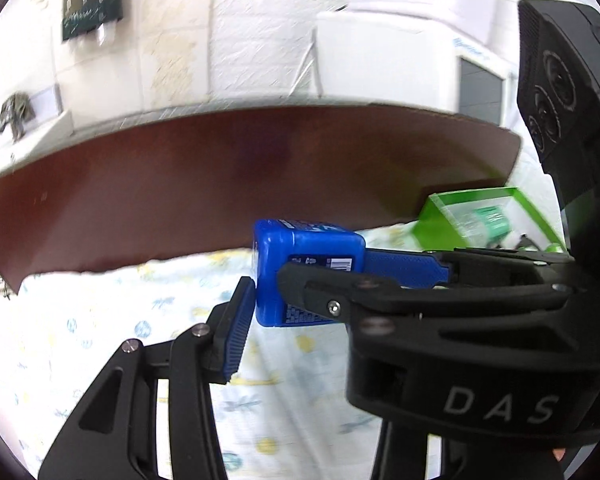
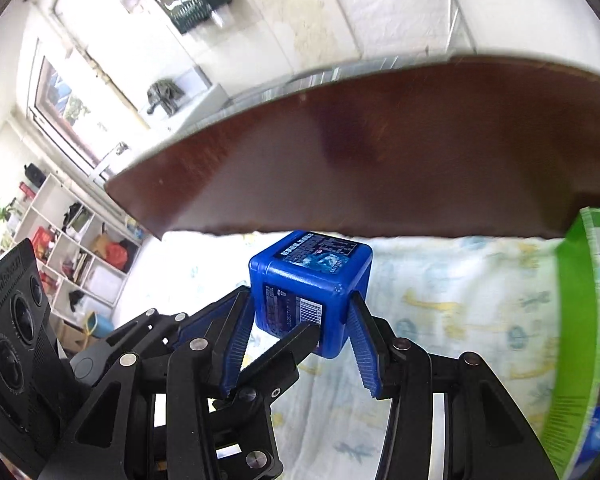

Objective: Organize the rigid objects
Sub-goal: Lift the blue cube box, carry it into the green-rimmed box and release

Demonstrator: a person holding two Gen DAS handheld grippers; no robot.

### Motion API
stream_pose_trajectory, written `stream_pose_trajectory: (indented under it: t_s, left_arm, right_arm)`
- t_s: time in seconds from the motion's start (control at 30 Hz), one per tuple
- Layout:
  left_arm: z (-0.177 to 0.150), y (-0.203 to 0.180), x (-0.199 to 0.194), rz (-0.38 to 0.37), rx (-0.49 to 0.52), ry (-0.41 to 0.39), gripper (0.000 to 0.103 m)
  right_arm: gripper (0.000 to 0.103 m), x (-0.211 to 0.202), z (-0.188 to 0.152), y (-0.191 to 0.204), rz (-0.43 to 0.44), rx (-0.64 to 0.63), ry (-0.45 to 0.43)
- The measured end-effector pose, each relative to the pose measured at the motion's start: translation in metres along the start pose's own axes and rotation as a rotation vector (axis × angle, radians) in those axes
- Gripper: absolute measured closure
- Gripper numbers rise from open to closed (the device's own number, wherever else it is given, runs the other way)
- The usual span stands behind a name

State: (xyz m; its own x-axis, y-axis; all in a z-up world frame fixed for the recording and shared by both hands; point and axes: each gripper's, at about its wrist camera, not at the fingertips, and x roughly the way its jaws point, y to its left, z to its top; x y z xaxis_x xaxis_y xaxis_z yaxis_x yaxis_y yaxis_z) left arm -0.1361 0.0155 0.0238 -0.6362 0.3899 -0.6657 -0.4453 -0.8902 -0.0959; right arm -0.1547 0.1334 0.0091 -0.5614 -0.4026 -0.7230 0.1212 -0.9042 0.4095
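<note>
A small blue plastic box [image 1: 300,264] with printed labels is held in the air above a patterned bedsheet. In the left wrist view my left gripper [image 1: 296,292] has one blue pad against the box's left side; the other finger is hidden by my right gripper [image 1: 324,280], which reaches in from the right and overlaps the box. In the right wrist view the blue box [image 2: 312,288] sits between my right gripper's [image 2: 300,308] two blue pads, which touch its sides. A black finger of the left gripper crosses in front of it.
A dark brown headboard [image 1: 220,184] stands across the back of the bed, also in the right wrist view [image 2: 380,152]. A green package [image 1: 476,216] lies at the right, close to the right gripper [image 2: 580,320]. The patterned bedsheet [image 1: 100,340] spreads below. Shelves stand far left.
</note>
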Motion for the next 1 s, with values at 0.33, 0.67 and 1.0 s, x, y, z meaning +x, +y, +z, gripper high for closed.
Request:
stream_pose_trajectory:
  t_s: [0.33,0.67,1.0]
  left_arm:
    - [0.022,-0.085,-0.017,-0.106,0.144,-0.039,0.06]
    - [0.033,-0.204,0.005,-0.181,0.285,-0.001,0.06]
    - [0.037,-0.272,0.026,-0.21,0.349,0.04,0.061]
  right_arm:
    - [0.053,-0.104,-0.013,-0.059,-0.073,0.055,-0.186]
    - [0.053,-0.179,-0.024,-0.132,-0.121,0.164,-0.326]
    - [0.053,-0.227,-0.045,-0.198,-0.132,0.246,-0.395]
